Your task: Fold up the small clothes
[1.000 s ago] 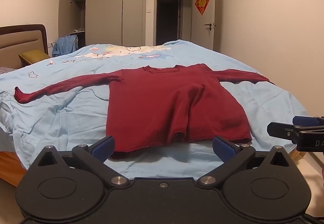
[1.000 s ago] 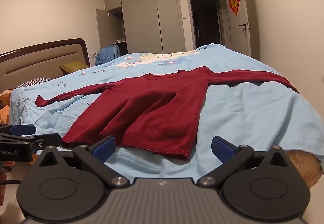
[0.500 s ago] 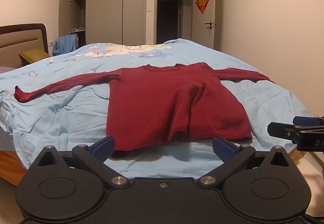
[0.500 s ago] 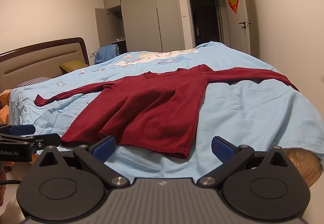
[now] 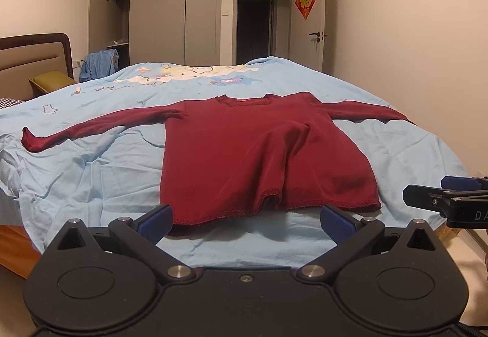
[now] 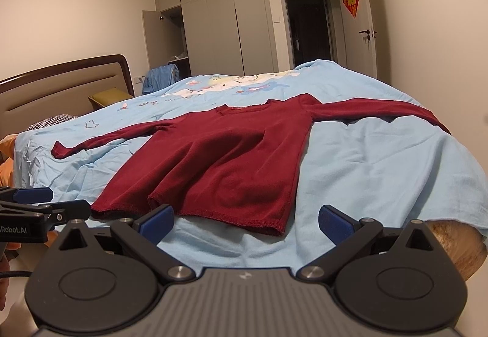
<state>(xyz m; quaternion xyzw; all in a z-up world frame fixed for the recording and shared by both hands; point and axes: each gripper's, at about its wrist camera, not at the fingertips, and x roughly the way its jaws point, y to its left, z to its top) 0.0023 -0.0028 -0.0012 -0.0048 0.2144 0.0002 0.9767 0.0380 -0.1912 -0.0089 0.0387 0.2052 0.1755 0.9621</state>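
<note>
**Red long-sleeved top spread flat on a bed, two spread hand-held grippers at its hem**

A dark red long-sleeved top (image 5: 244,151) is laid face up on a light blue bedspread (image 5: 91,160), filling the middle of both frames. Its long axis runs from hem to collar, away from the cameras: the hem lies nearest the lower edge of the frame, and the collar points toward the wardrobe (image 5: 170,7) at the far wall. Both sleeves are stretched out sideways, crosswise to the body. A raised fold runs down the body and lifts a small arch in the hem.

In the left wrist view the top is seen almost square-on. The left hand-held gripper (image 5: 245,219) is held low at the near edge of the bed, its blue-padded fingers (image 5: 155,219) spread wide and holding nothing, just short of the hem. The right hand-held gripper (image 5: 427,199) enters at the right edge in side view, beside the hem's right corner.

In the right wrist view the top (image 6: 225,160) is seen at a slant, its body running toward the upper right. Here the right hand-held gripper (image 6: 245,219) is seen with fingers spread and nothing between them, near the hem's right corner. Only this view shows the right sleeve draping over the far right side of the bed (image 6: 396,172), and the left hand-held gripper (image 6: 45,202) at the left edge with printed lettering on its side. A headboard (image 6: 67,84) is seen at the left of both frames.
</note>
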